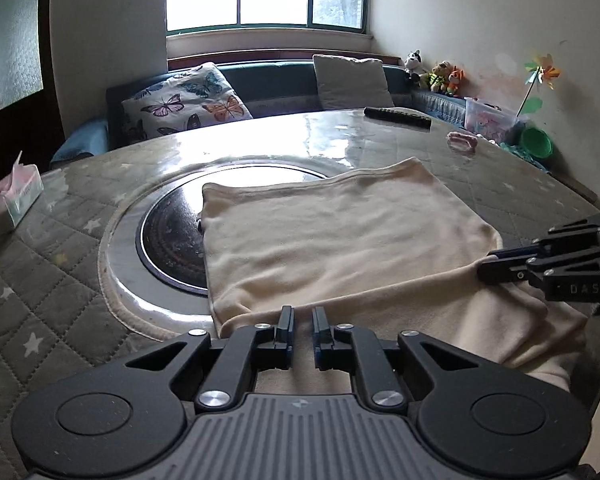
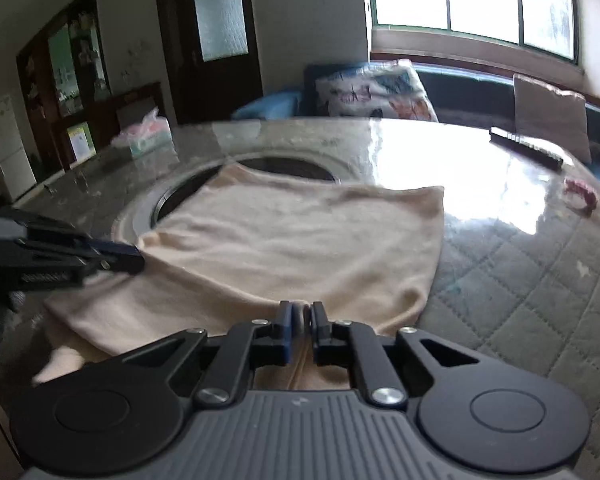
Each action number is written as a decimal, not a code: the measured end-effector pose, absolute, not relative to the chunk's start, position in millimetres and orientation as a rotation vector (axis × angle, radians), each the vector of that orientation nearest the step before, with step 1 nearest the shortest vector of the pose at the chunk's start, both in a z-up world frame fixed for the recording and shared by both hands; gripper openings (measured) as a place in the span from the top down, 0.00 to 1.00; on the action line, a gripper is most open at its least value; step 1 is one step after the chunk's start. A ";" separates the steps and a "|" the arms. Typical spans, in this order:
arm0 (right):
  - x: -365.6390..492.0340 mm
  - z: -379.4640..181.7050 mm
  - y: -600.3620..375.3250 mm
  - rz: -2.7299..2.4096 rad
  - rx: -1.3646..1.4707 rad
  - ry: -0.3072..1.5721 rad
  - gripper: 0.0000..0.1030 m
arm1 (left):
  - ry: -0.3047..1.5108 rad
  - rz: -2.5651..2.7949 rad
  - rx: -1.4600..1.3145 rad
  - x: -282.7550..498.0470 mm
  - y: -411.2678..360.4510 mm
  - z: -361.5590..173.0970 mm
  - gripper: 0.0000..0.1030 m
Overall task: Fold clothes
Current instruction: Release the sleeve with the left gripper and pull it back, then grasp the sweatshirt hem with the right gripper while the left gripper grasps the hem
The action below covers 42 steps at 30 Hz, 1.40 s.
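Cream-coloured soft knit garment (image 1: 340, 232) lies flat on the round quilted grey table (image 1: 60, 272), its far-left part covering the edge of the black circular hotplate (image 1: 172, 236) set in the table's middle. Its near hem hangs over the near table edge.

My left gripper (image 1: 302, 314) is closed to a narrow gap on the near hem; from my own camera I cannot confirm how much fabric is between the fingers. My right gripper (image 2: 300, 310) is nearly closed, pinching a ridge of the near hem.

Risks from here, as I judge them:
- Shallow left bite: the hem may slip out on lifting, giving a skewed fold.
- Only the top layer caught: the layers separate.
- Uneven lift: the fabric drags across the hotplate rim and bunches.
- Long carry: the cloth may sweep the pink looped band (image 1: 462, 142) at the far right.
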State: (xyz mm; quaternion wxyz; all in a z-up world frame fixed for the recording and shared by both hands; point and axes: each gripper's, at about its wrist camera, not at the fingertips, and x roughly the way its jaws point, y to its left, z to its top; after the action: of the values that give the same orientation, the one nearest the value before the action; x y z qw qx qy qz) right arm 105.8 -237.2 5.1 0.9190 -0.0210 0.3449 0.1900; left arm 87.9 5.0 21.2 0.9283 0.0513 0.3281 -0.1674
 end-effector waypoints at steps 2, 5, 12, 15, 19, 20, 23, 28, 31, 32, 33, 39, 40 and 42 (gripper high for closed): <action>103.0 7.6 -237.8 0.390 -0.057 0.705 0.85 | 0.660 -0.350 0.109 81.4 6.2 25.5 0.89; 91.8 22.0 -237.9 0.412 -0.092 0.673 0.84 | 0.639 -0.391 0.123 71.1 2.4 32.6 0.89; 83.0 25.7 -216.2 0.551 -0.183 0.713 0.84 | 0.644 -0.506 0.198 53.0 -26.8 25.8 0.89; 78.8 17.9 -210.9 0.565 -0.217 0.741 0.84 | 0.660 -0.516 0.230 47.0 -28.8 17.8 0.84; 71.3 12.5 -216.4 0.564 -0.234 0.763 0.83 | 0.665 -0.494 0.220 41.3 -16.2 17.5 0.78; 69.6 14.0 -218.2 0.561 -0.233 0.762 0.83 | 0.663 -0.487 0.214 40.0 -12.7 18.6 0.76; 66.8 14.0 -222.6 0.550 -0.229 0.766 0.78 | 0.679 -0.469 0.199 38.5 -1.6 15.7 0.74; 64.3 16.7 -228.9 0.549 -0.207 0.768 0.78 | 0.665 -0.479 0.217 27.7 7.9 23.4 0.70; 60.6 20.3 -230.3 0.555 -0.227 0.762 0.77 | 0.646 -0.511 0.288 15.6 7.6 29.8 0.54; 59.5 21.7 -230.8 0.558 -0.234 0.760 0.76 | 0.637 -0.526 0.320 10.8 6.3 31.3 0.53; 59.1 22.8 -231.4 0.561 -0.242 0.759 0.74 | 0.630 -0.546 0.354 5.7 4.0 32.3 0.51; 52.8 29.4 -232.8 0.583 -0.292 0.748 0.68 | 0.612 -0.634 0.514 -14.7 -8.5 23.7 0.47; 51.3 30.3 -232.6 0.589 -0.301 0.747 0.65 | 0.613 -0.642 0.523 -15.9 -8.5 22.4 0.47; 47.2 31.5 -231.8 0.603 -0.324 0.740 0.63 | 0.612 -0.653 0.533 -19.2 -6.6 21.2 0.47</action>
State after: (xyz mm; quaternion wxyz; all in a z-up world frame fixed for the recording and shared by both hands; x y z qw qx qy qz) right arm 47.2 -231.8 31.5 0.8756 -0.1551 0.3548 0.2888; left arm -19.2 -6.6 21.2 0.8673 0.2548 0.2923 -0.3120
